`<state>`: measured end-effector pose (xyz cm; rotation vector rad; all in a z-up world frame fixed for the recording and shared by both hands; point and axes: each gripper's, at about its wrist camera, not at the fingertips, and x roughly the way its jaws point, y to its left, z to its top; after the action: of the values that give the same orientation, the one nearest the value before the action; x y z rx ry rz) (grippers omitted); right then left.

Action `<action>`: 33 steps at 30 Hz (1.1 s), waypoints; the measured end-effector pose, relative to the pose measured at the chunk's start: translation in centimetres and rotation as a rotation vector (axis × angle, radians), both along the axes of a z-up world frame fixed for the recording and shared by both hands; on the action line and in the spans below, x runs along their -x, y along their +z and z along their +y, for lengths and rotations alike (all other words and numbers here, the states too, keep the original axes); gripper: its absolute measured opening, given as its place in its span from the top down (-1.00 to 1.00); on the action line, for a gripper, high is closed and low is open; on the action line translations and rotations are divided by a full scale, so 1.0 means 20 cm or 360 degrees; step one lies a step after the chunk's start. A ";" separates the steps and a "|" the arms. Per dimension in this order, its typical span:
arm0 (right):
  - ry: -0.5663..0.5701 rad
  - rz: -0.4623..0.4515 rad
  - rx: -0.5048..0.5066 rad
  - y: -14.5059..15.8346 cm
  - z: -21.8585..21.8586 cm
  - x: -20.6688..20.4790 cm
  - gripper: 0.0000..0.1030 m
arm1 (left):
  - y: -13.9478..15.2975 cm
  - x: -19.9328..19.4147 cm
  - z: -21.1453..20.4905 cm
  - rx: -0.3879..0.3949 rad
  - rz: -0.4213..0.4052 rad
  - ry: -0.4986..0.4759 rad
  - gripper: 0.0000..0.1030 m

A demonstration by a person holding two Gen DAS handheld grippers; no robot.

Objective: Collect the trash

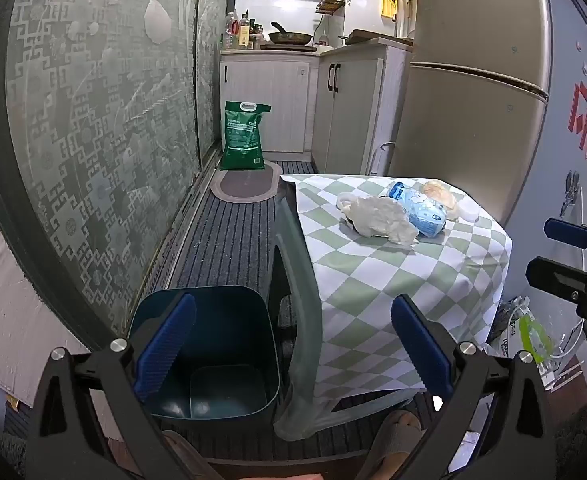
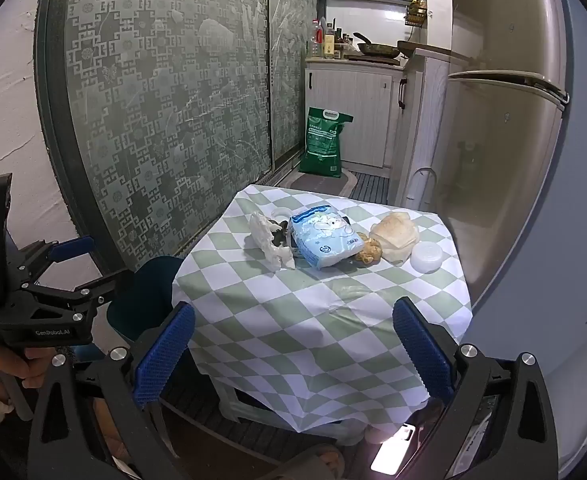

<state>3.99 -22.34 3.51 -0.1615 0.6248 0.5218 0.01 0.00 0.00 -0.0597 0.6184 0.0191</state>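
A small table (image 1: 373, 280) under a green-and-white checked cloth (image 2: 293, 312) carries the trash. On it lie a crumpled white plastic bag (image 2: 271, 242) (image 1: 377, 218), a blue printed packet (image 2: 325, 236) (image 1: 417, 210), a tan wrapper (image 2: 395, 234), a brown crumpled lump (image 2: 369, 254) and a white round lid (image 2: 427, 258). A dark teal bin (image 1: 229, 312) stands empty on the floor left of the table. My left gripper (image 1: 293, 344) hovers open above the bin. My right gripper (image 2: 293, 352) is open over the table's near edge, well short of the trash.
A fridge (image 1: 473, 80) stands right behind the table and a patterned glass door (image 1: 105, 120) runs along the left. A green sack (image 1: 243, 136) leans by the far cabinets. A person's slippered feet (image 1: 397, 436) are at the table's foot. Bags (image 1: 529, 332) lie on the floor at right.
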 end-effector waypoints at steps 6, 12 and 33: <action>-0.0003 -0.0004 0.0003 0.00 0.00 0.00 -0.94 | 0.00 0.00 0.00 0.0002 0.0000 -0.0001 -0.94; -0.0004 -0.0005 0.0002 0.00 0.00 0.00 -0.94 | 0.00 0.00 0.00 0.0009 0.0004 0.0000 -0.94; -0.0006 -0.0003 -0.0003 -0.01 0.00 0.00 -0.94 | 0.00 0.00 -0.01 0.0000 -0.0002 -0.0005 -0.94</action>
<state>4.03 -22.24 3.33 -0.1588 0.6225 0.5183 0.07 -0.28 0.08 -0.0584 0.6170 0.0158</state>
